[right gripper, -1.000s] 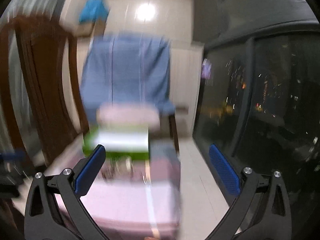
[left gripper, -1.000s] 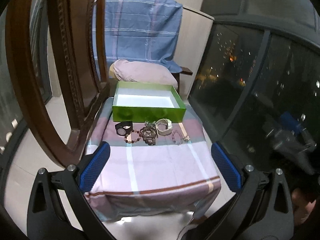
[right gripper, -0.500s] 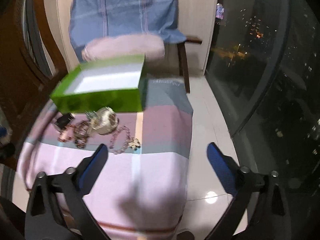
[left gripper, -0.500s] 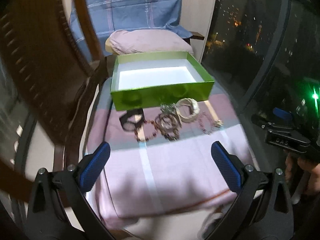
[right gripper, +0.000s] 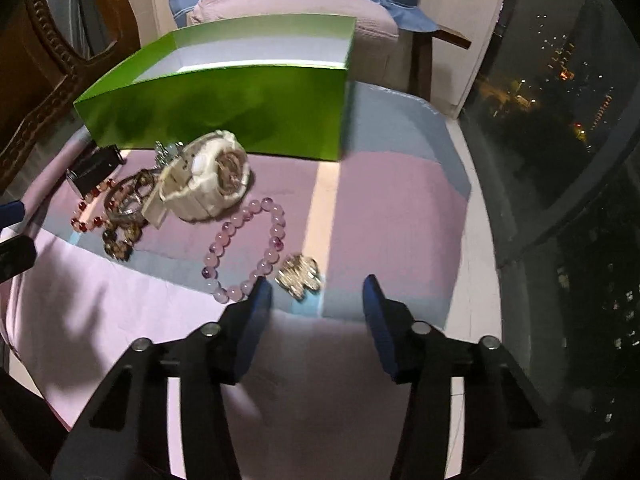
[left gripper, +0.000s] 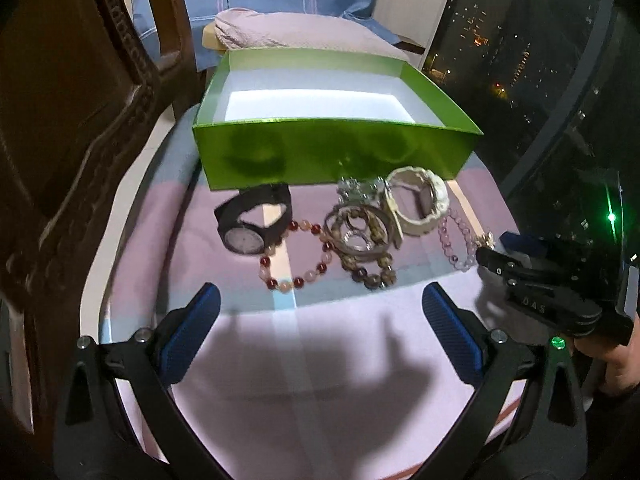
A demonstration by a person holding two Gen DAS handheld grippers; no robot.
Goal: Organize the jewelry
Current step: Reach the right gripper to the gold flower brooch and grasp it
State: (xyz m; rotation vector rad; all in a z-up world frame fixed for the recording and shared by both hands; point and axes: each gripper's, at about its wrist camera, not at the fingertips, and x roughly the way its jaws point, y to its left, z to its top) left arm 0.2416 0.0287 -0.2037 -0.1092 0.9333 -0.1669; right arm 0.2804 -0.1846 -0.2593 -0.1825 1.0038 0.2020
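Two handheld grippers hang over a striped cloth (left gripper: 320,360) where watches and bead bracelets lie in a row before an open green box (left gripper: 332,152). Left gripper (left gripper: 320,320) gapes wide and empty short of the red bead bracelet (left gripper: 294,254). Right gripper (right gripper: 316,300), its jaws just narrowed but still apart, holds nothing; its left fingertip sits at the pink bead bracelet (right gripper: 248,248), the gold charm (right gripper: 300,272) just ahead of the gap.
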